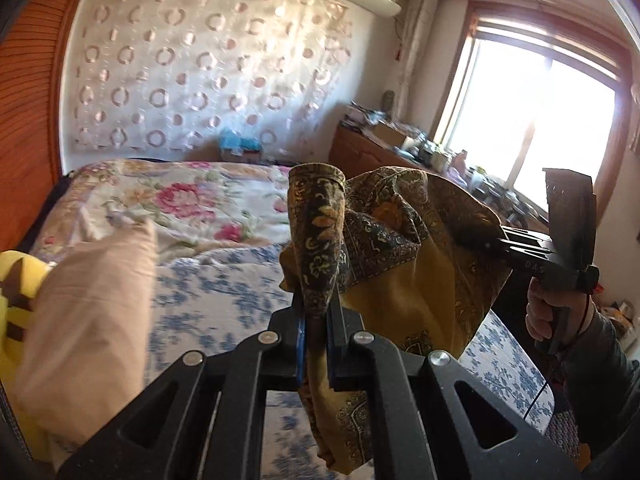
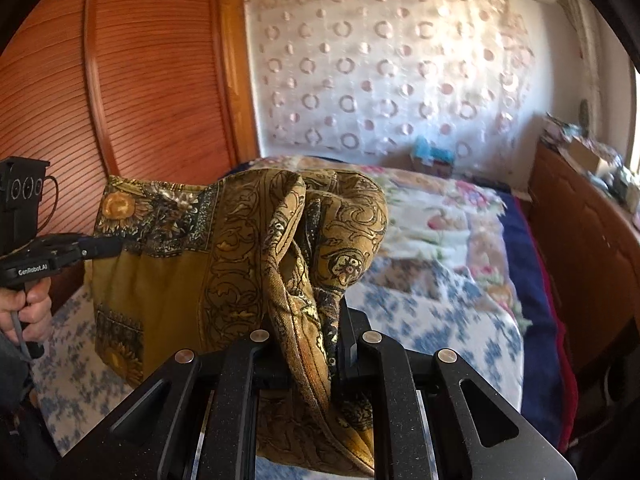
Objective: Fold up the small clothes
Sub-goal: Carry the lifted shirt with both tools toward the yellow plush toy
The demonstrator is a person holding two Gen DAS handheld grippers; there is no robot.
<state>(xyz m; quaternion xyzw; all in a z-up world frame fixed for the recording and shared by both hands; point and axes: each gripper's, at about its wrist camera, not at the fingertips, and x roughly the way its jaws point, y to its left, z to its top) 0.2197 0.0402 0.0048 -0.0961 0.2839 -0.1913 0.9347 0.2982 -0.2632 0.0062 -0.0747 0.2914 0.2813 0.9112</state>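
Left gripper [image 1: 318, 320]: pinching a bunched edge of the cloth [image 1: 416, 248], centre frame.
Right gripper [image 2: 308, 344]: clamped on another edge.
Cloth: held between both above the bed [image 1: 208, 280], likely to spread it.

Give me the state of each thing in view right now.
Left gripper: shut on the cloth.
Right gripper: shut on the cloth.
Cloth: mustard, patterned, bunched, held up off the bed between both grippers.
Bed: covered with floral bedding.
Pillow: lying on the bed.

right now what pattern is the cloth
Mustard-yellow cloth with dark ornate scrollwork and sunflowers; right wrist view shows it best.
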